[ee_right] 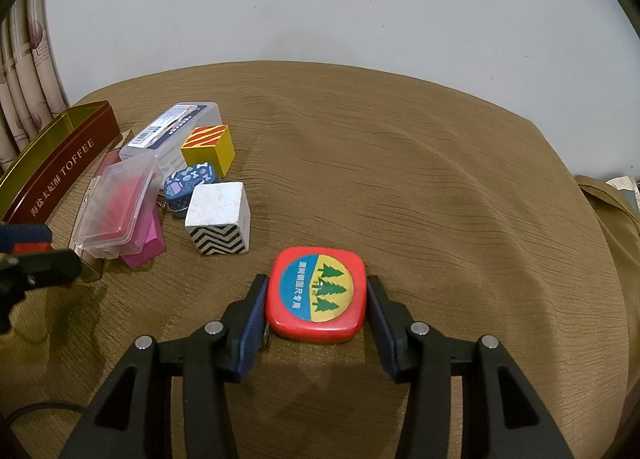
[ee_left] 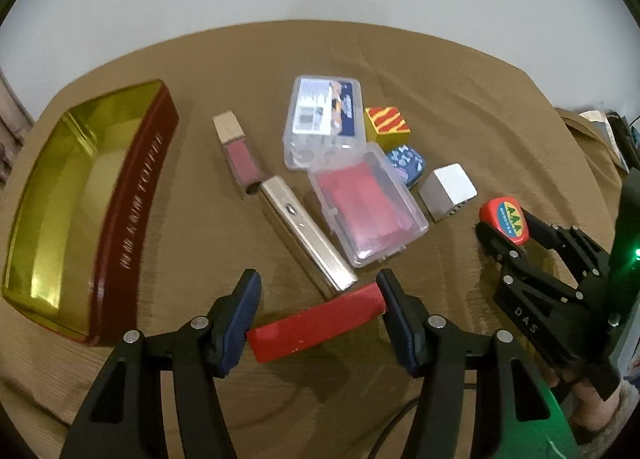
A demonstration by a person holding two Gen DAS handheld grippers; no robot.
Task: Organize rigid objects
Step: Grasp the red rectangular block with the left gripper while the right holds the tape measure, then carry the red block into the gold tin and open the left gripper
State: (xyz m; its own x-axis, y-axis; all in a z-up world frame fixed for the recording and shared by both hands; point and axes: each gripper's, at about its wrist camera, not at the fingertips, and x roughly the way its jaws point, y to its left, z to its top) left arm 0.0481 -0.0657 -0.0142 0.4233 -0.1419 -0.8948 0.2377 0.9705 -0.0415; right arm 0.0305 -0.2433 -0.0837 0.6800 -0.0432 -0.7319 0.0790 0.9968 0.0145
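Two grips on: left gripper [ee_left: 318, 315] clamps the red block [ee_left: 316, 323], right gripper [ee_right: 316, 313] squeezes the red tape measure [ee_right: 318, 295] on the table [ee_right: 440, 179].

Right half of the tabletop [ee_right: 440, 179] is wide open out to the far edge. Left side's crowded: the toffee tin [ee_left: 132, 219] sits along the left edge, with clear boxes [ee_left: 368, 203] and blocks [ee_right: 218, 215] bunched mid-table, barely any gaps between.

The pink block [ee_right: 146, 243] lies mostly hidden under the clear case [ee_right: 116, 207]; tin [ee_left: 80, 211] lettering blurred.
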